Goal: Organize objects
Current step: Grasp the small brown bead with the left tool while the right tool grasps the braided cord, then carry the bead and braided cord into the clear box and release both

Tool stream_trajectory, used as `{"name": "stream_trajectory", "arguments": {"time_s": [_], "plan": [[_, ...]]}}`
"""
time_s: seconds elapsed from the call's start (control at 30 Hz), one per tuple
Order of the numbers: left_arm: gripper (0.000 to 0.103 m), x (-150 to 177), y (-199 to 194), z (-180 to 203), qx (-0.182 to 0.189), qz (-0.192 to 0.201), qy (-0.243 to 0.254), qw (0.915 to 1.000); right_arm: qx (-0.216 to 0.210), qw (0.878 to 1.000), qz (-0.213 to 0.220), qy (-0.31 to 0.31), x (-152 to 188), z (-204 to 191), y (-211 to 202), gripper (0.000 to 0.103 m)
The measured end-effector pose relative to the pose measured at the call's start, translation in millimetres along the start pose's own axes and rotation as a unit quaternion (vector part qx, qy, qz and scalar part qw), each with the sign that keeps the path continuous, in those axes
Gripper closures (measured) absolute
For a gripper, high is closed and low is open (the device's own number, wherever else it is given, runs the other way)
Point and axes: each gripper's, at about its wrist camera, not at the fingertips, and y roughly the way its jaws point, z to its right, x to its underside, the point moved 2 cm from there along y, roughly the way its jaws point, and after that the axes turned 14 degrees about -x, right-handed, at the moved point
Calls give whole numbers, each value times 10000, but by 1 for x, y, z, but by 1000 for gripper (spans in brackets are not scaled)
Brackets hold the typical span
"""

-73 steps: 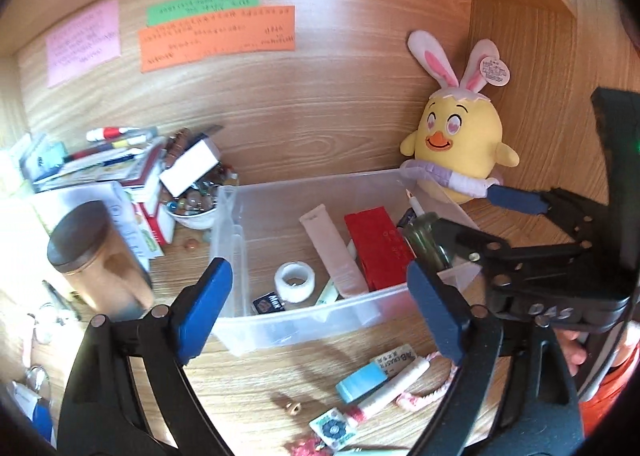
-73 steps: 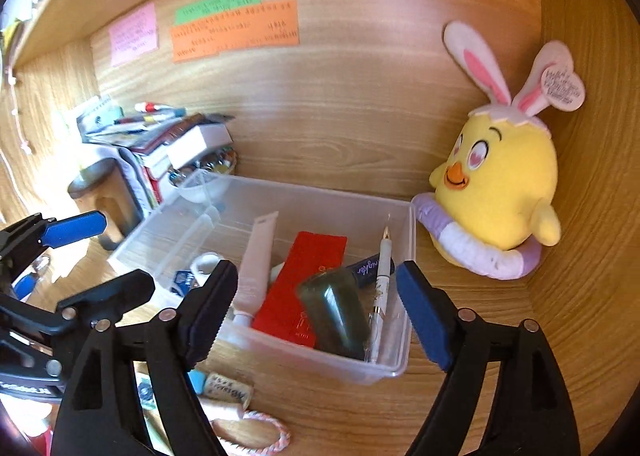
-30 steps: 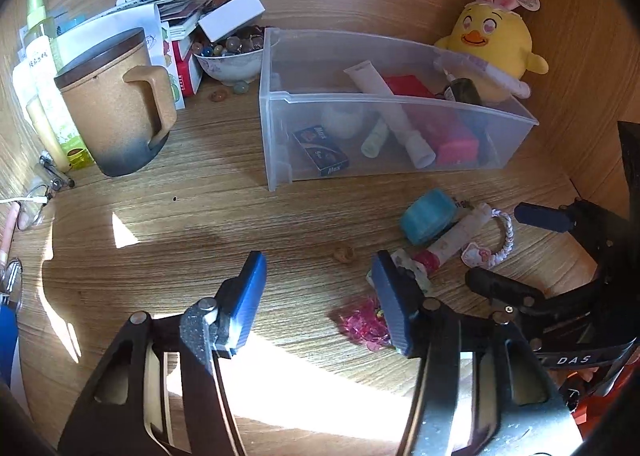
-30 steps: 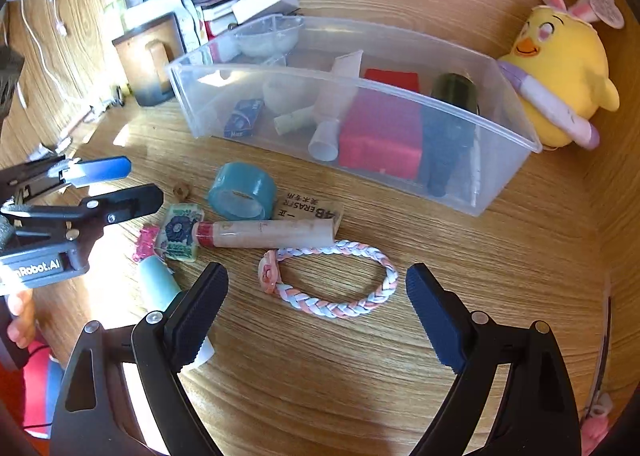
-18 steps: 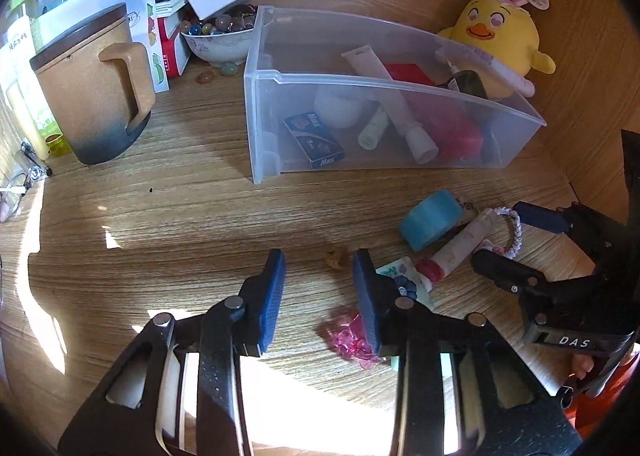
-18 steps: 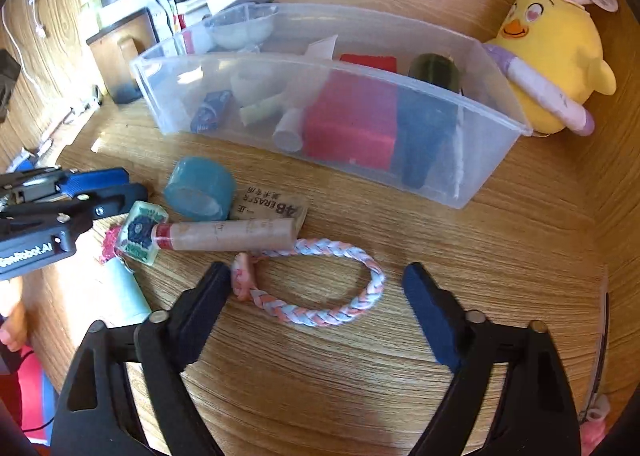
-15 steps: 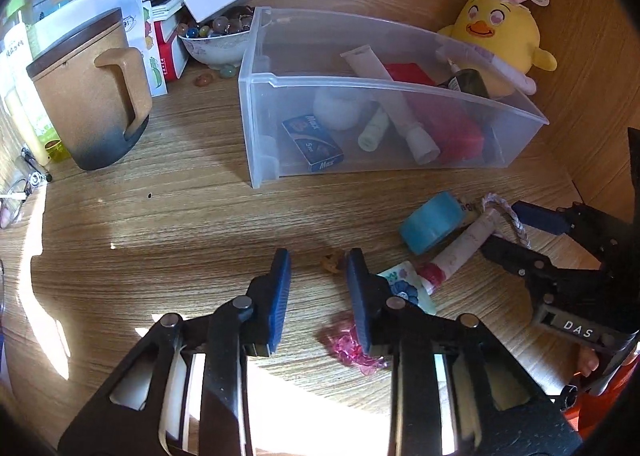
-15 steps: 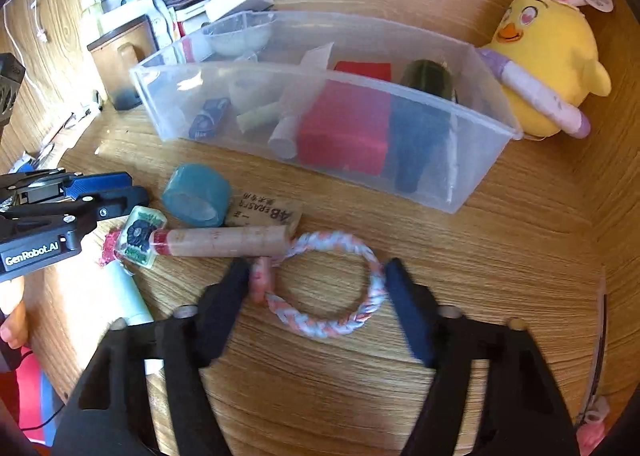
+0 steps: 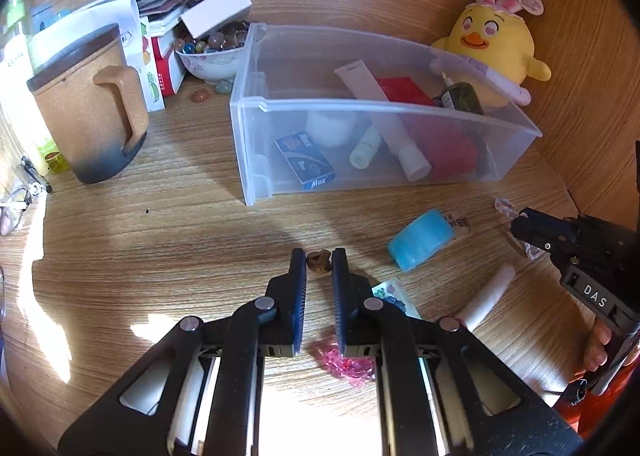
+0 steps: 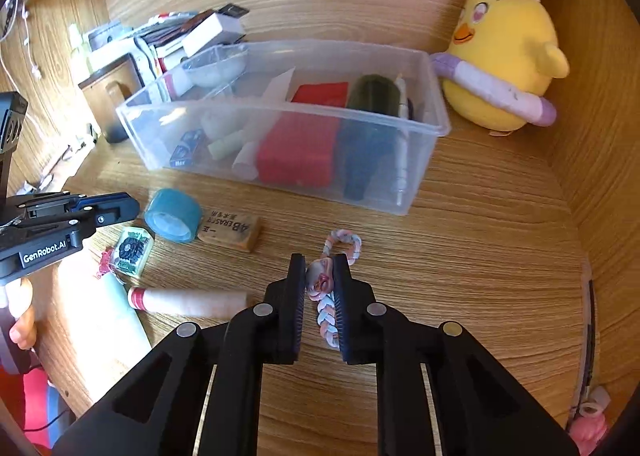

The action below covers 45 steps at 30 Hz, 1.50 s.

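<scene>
My left gripper (image 9: 319, 262) is shut on a small brown bead (image 9: 319, 260) on the desk. My right gripper (image 10: 320, 276) is shut on a braided pink-and-blue bracelet (image 10: 344, 244) at its charm end. A clear plastic bin (image 9: 400, 111) holds a tube, a red box, a dark bottle and a small blue box; it also shows in the right wrist view (image 10: 416, 159). Loose on the desk lie a blue tape roll (image 10: 172, 215), an eraser (image 10: 230, 231), a beige stick (image 10: 188, 302), a flower tile (image 10: 131, 250) and a pink clip (image 9: 352, 366).
A brown mug (image 9: 88, 103), a bowl of marbles (image 9: 212, 55) and stacked boxes and papers (image 9: 160, 15) stand at the left. A yellow plush chick (image 10: 504, 55) sits at the back right corner. Wooden walls close the back and right.
Both grippers dropped from the bin to the desk and closed: the left onto the brown bead, the right onto the bracelet, which is now squeezed narrow. The beige stick has rolled nearer.
</scene>
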Motion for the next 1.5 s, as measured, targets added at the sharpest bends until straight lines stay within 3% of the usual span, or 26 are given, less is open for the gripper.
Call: {"name": "stream_trajectory", "arguments": {"time_s": [0.87, 1.23, 1.5], "plan": [[91, -48, -64, -3, 110, 1165, -324, 9926, -139, 9908, 1327, -205, -60, -15, -70, 91], [91, -70, -51, 2, 85, 1151, -337, 9927, -241, 9887, 1458, -260, -96, -10, -57, 91], [91, -85, -25, 3, 34, 913, -345, 9952, -169, 9907, 1244, -517, -112, -16, -30, 91]]}}
